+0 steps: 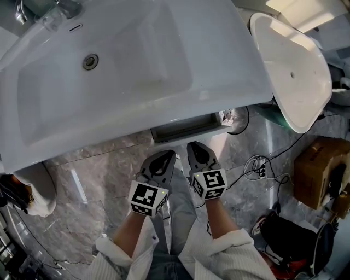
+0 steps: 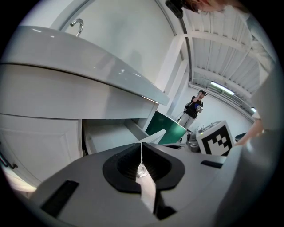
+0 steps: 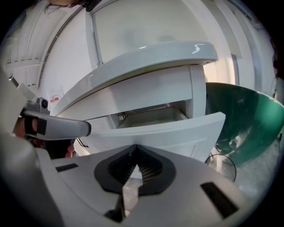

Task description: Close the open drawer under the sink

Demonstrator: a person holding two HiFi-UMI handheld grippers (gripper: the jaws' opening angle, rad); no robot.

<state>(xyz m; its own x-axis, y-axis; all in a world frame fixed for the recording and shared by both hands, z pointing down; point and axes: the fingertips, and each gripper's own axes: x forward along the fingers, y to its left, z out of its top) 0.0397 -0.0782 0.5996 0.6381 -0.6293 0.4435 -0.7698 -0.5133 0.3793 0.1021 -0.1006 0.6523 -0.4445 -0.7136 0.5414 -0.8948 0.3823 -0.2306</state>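
Counts around the sink: two pairs, four singles.
Two grippers, the left gripper (image 1: 163, 157) and the right gripper (image 1: 197, 148); two white basins, the mounted sink (image 1: 136, 65) and a separate basin (image 1: 295, 82) to its right; one open drawer (image 1: 183, 127); one faucet (image 1: 61, 9); one cardboard box (image 1: 316, 170); one distant person (image 2: 194, 107).

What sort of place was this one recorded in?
Likely a workshop or showroom, not a home bathroom: the sink with its open drawer stands beside a loose basin, with cables and a cardboard box nearby.
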